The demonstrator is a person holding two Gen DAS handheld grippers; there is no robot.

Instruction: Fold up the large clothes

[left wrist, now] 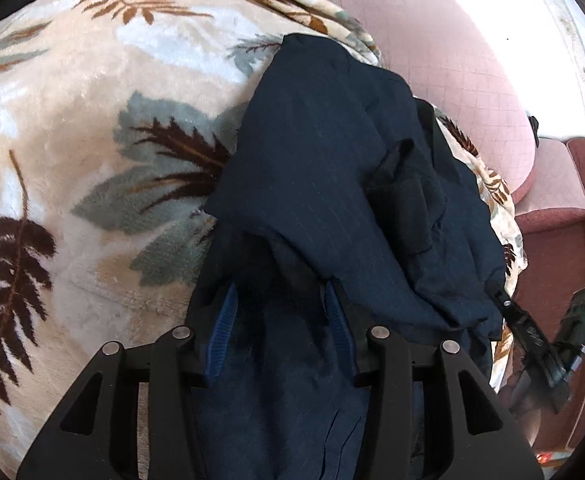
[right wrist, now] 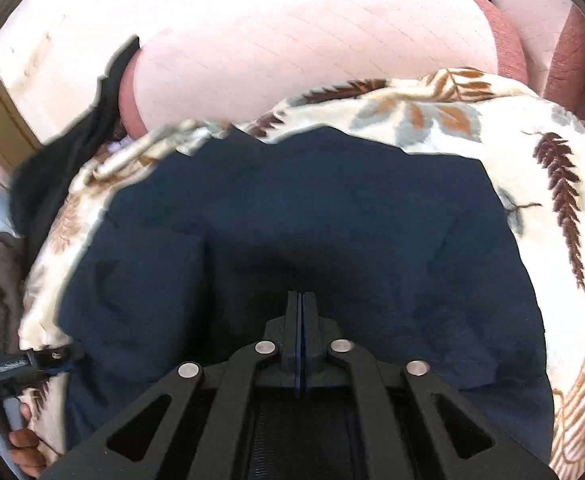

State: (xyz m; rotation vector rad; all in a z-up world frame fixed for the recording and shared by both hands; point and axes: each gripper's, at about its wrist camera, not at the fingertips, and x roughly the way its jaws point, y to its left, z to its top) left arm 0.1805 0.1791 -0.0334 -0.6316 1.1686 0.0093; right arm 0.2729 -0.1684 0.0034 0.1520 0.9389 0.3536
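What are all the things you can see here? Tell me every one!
Dark garment: one, navy blue, rumpled on the blanket.
Blanket: one, cream with brown and grey-blue leaves, spread under the garment.
Sofa cushion: one, pink, behind the blanket.
Black cloth: one, black, at the blanket's far left edge in the right wrist view.
Left hand-held gripper: one, black with blue pads, jaws apart over the garment.
Right hand-held gripper: one, black, jaws together above the garment.

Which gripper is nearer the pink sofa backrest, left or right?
Right, as far as these views show. The right gripper, shut, points across the navy garment at the pink backrest; the left gripper, open over the garment, has it off to its right.
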